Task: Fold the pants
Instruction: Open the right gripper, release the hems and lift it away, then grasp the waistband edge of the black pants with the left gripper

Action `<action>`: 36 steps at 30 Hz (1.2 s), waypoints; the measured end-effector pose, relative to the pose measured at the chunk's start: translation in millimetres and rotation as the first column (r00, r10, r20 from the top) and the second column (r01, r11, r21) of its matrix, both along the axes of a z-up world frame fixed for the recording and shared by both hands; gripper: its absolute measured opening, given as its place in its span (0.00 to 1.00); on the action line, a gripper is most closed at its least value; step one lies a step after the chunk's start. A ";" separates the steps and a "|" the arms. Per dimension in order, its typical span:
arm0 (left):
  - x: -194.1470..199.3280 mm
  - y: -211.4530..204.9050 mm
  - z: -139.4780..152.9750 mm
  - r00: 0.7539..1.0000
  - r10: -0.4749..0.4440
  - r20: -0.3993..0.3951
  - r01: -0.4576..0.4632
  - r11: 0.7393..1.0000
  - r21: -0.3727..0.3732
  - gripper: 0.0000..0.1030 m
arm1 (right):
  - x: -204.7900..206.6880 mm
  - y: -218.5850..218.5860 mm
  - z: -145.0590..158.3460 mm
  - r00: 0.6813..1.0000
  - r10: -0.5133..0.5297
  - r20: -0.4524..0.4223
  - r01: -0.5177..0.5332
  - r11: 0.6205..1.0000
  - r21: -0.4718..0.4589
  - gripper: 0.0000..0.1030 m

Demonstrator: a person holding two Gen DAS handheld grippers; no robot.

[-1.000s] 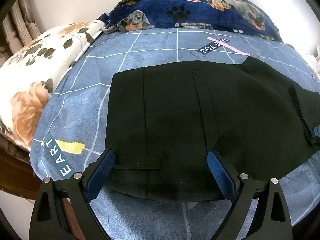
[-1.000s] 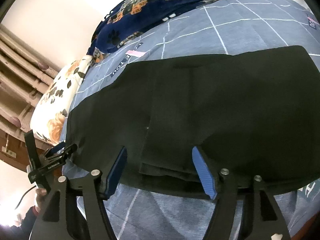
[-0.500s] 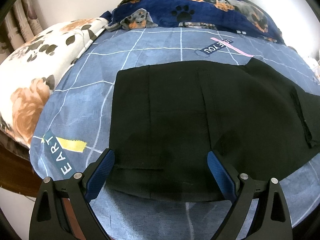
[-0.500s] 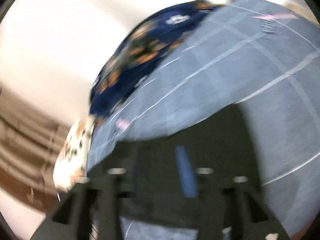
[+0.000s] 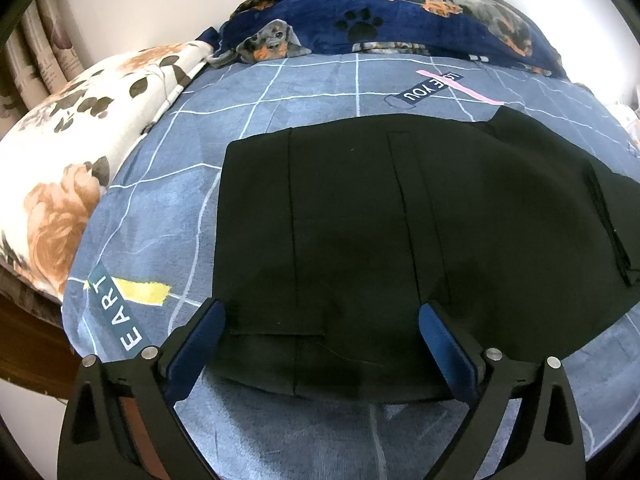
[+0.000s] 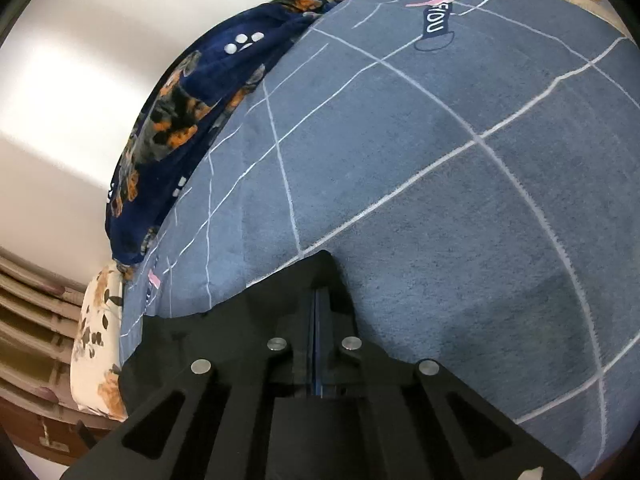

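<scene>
Black pants [image 5: 400,240] lie flat across the blue checked bedsheet [image 5: 280,92] in the left wrist view. My left gripper [image 5: 320,336] stands open over their near edge, a blue pad on each side of the cloth and neither pressing it. In the right wrist view my right gripper [image 6: 318,296] is shut, its blue pads pressed together. A pointed corner of the pants [image 6: 240,312] peaks just past the fingertips and runs off to the left, so the pads pinch that end of the cloth. The gripper body hides the rest of the pants there.
A navy dog-print blanket [image 5: 400,16] lies bunched along the far side by the white wall. A floral pillow [image 5: 80,140] sits at the left edge of the bed, with curtains behind it. Bare sheet [image 6: 440,200] stretches beyond the right gripper.
The right gripper swept sideways along the pants to their end and went from open to shut on the cloth corner. The left gripper stayed put and open.
</scene>
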State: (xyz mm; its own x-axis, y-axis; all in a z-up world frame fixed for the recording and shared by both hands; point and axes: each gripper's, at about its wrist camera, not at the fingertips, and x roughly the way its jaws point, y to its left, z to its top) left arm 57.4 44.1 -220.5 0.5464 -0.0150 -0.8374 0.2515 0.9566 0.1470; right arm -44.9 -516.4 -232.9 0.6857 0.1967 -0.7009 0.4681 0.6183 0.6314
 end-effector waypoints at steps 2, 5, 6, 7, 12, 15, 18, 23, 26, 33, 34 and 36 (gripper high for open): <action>-0.4 0.0 -0.2 1.000 -0.002 0.000 0.002 1.000 0.002 0.95 | 2.6 0.7 0.6 1.000 0.006 -0.011 -0.006 1.000 -0.017 0.00; -0.2 -0.3 0.2 1.000 -0.003 -0.001 0.003 1.000 0.000 0.95 | 7.1 8.3 10.0 0.999 0.033 -0.024 -0.035 0.997 -0.075 0.05; 0.3 0.3 0.6 1.000 -0.004 -0.001 0.004 1.000 0.002 0.95 | 3.3 8.0 11.8 0.999 0.033 0.009 -0.032 0.998 -0.050 0.10; 0.3 0.7 1.1 1.000 -0.004 0.000 0.004 1.000 0.002 0.95 | -3.2 8.7 14.6 0.999 0.028 0.038 -0.027 0.999 -0.028 0.10; 3.0 3.3 3.1 1.000 0.003 0.000 -0.003 1.000 -0.012 0.95 | -42.1 25.8 18.8 0.986 0.090 0.138 -0.100 0.992 0.072 0.10; 2.2 1.0 1.9 1.000 0.002 -0.004 -0.002 1.000 -0.007 0.95 | -64.1 39.5 14.4 0.980 0.130 0.151 -0.142 0.987 0.072 0.10; -0.4 -2.0 3.0 1.000 -0.007 0.002 0.007 1.000 0.005 0.95 | -75.7 48.3 0.6 0.979 0.159 0.125 -0.169 0.983 0.073 0.09; 3.1 8.4 13.8 1.000 0.021 0.009 -0.020 0.998 -0.055 0.95 | -76.0 44.1 -18.8 0.986 0.131 0.099 -0.142 0.983 0.120 0.00; 11.7 30.1 28.4 0.998 0.059 -0.013 -0.061 0.988 -0.141 0.95 | -74.1 47.9 -15.0 0.988 0.131 0.083 -0.139 0.986 0.096 0.00; 33.2 123.3 52.1 0.976 0.197 -0.093 -0.218 0.900 -0.377 0.95 | -64.0 76.7 42.3 0.972 0.182 0.148 -0.184 0.983 -0.003 0.38; 34.4 134.9 50.7 0.975 0.194 -0.113 -0.224 0.881 -0.417 0.95 | -60.6 86.0 52.8 0.964 0.202 0.175 -0.203 0.979 -0.010 0.45; 36.8 149.3 44.1 0.974 0.160 -0.161 -0.219 0.847 -0.485 0.95 | -52.3 107.9 67.7 0.944 0.257 0.205 -0.257 0.966 -0.027 0.52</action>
State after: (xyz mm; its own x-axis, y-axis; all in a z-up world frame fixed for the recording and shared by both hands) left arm 94.2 193.4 -176.5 0.4859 -0.3501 -0.8008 0.0438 0.9249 -0.3778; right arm -97.1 -408.4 -165.3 0.7409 0.3852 -0.5501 0.1535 0.7003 0.6972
